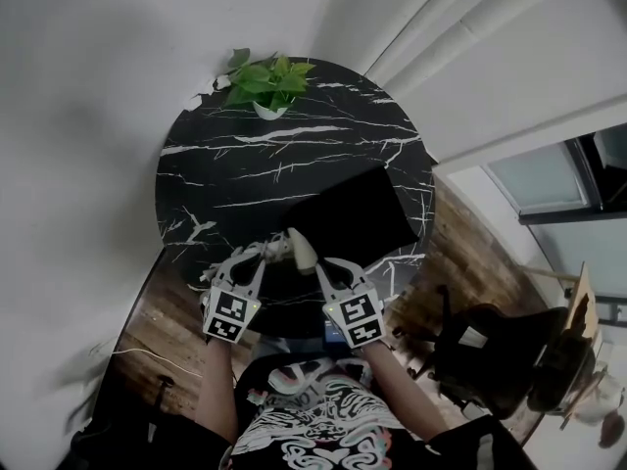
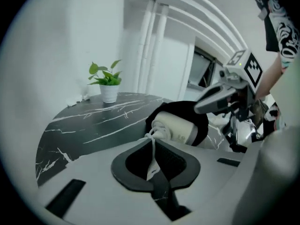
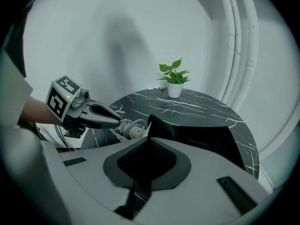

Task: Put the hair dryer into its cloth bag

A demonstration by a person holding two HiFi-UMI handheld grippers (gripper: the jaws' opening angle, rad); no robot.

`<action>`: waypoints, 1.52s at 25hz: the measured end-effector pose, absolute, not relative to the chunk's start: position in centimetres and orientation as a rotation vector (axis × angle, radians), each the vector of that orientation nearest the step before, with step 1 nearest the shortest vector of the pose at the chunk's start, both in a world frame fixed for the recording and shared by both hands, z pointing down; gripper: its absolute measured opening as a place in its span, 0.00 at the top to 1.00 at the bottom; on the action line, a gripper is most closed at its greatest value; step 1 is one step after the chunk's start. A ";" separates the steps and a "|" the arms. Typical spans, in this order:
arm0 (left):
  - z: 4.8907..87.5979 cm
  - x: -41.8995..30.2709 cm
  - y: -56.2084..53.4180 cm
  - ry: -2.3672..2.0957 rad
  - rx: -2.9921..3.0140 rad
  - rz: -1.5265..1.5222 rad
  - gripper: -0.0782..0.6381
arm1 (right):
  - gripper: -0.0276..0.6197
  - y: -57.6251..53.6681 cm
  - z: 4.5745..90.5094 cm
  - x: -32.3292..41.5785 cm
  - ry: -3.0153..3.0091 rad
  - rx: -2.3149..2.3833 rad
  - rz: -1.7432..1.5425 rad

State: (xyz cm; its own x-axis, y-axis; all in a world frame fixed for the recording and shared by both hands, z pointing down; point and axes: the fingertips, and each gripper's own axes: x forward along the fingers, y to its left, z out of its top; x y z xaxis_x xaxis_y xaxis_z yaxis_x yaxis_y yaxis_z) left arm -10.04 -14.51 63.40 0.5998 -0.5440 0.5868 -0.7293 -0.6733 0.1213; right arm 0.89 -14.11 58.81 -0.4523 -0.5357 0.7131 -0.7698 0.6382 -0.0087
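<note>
In the head view, the dryer [image 1: 302, 248] is seen at the near edge of the round tabletop [image 1: 245, 164], at the mouth of the black bag [image 1: 353, 213], which is spread toward the right. The left claw [image 1: 266, 255] and right claw [image 1: 319, 262] are set on either side of it. A plant [image 1: 263, 84] is seen at the far edge, well apart.

In the left gripper view, the left claw is clenched on the white cord [image 2: 152, 154], probably so that the loose coil is taken along with the dryer, whose far end is ringed by the bag's cloth.

In the right gripper view, the right claw is clenched on the bag's edge, which is lifted into a peak, likely to hold the mouth open. The dryer is judged not yet fully inside.
</note>
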 end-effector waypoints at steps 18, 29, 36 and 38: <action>69.3 -11.2 -15.4 -0.606 2.605 1.354 0.55 | 0.92 -13.8 59.1 1.1 -2.169 0.995 0.447; 65.3 -7.8 -12.8 -0.497 2.628 0.910 0.63 | 0.92 -12.7 59.3 1.2 -2.163 0.942 0.424; 65.4 -4.7 -14.3 -0.536 2.651 0.911 0.63 | 0.92 -12.8 59.1 1.5 -2.173 0.965 0.430; 65.8 -3.7 -14.3 -0.553 2.649 0.926 0.63 | 0.92 -12.6 58.9 1.4 -2.177 0.972 0.435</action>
